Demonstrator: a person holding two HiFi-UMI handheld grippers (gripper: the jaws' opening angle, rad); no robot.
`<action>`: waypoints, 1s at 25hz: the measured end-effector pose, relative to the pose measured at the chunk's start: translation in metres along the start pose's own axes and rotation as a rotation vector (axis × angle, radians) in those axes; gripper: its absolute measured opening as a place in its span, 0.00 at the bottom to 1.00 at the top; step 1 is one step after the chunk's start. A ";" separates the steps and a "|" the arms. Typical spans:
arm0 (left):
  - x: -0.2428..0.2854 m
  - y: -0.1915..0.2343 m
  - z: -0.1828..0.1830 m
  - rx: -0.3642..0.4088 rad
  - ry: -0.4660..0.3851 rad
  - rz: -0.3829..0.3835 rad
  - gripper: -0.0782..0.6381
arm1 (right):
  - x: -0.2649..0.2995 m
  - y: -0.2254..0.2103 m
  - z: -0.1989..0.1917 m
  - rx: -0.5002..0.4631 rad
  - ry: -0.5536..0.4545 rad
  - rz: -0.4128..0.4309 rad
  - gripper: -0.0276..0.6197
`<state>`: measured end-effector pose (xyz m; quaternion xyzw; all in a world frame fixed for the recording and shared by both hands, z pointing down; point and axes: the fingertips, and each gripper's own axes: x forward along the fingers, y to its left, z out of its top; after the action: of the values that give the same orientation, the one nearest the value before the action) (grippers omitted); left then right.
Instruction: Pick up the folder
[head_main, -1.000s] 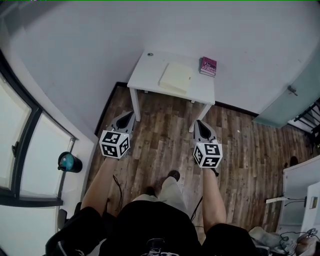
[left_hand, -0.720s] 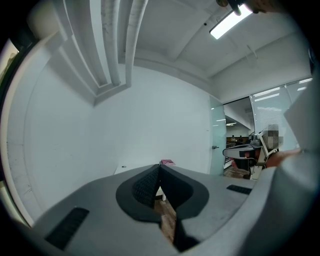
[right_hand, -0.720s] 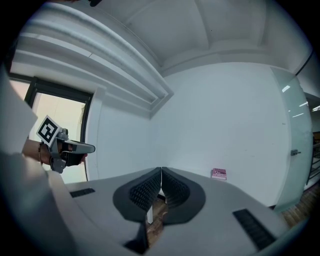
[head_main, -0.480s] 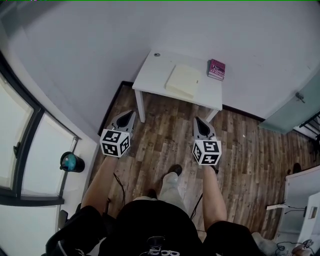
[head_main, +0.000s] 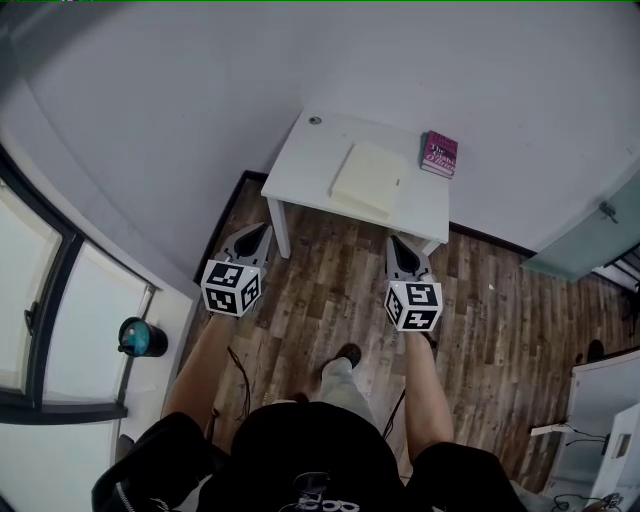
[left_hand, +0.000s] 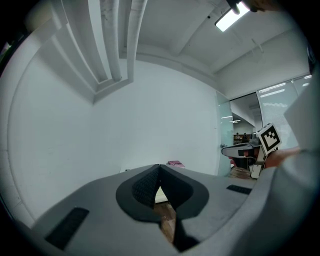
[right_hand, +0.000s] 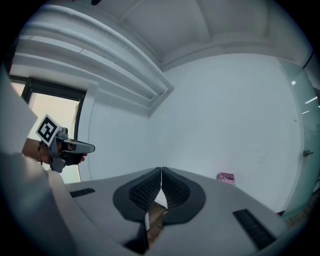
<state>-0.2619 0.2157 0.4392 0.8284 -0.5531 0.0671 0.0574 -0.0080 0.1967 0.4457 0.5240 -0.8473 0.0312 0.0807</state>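
My left gripper (head_main: 260, 230) and right gripper (head_main: 399, 245) hover above the brown wood-plank floor (head_main: 330, 290), their ribbed dark pads (left_hand: 144, 189) pressed together on nothing. At twelve o'clock, the flat pale-yellow rectangular folder (head_main: 368, 177) lies on the smooth white rectangular table (head_main: 305, 165), with a maroon book (head_main: 440, 154) at its two o'clock.

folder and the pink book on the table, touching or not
Apart. The head view shows a strip of bare white table between the folder and the book.
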 end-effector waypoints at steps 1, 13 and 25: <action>0.008 0.002 0.003 -0.001 -0.001 0.002 0.14 | 0.007 -0.005 0.001 -0.003 0.001 0.002 0.08; 0.100 0.012 0.025 -0.008 0.006 0.009 0.14 | 0.078 -0.073 0.014 0.001 0.017 0.008 0.08; 0.167 -0.002 0.035 0.004 0.026 0.013 0.14 | 0.112 -0.136 0.010 0.022 0.026 0.009 0.08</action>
<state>-0.1946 0.0587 0.4337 0.8241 -0.5573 0.0795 0.0628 0.0637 0.0351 0.4503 0.5207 -0.8481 0.0477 0.0855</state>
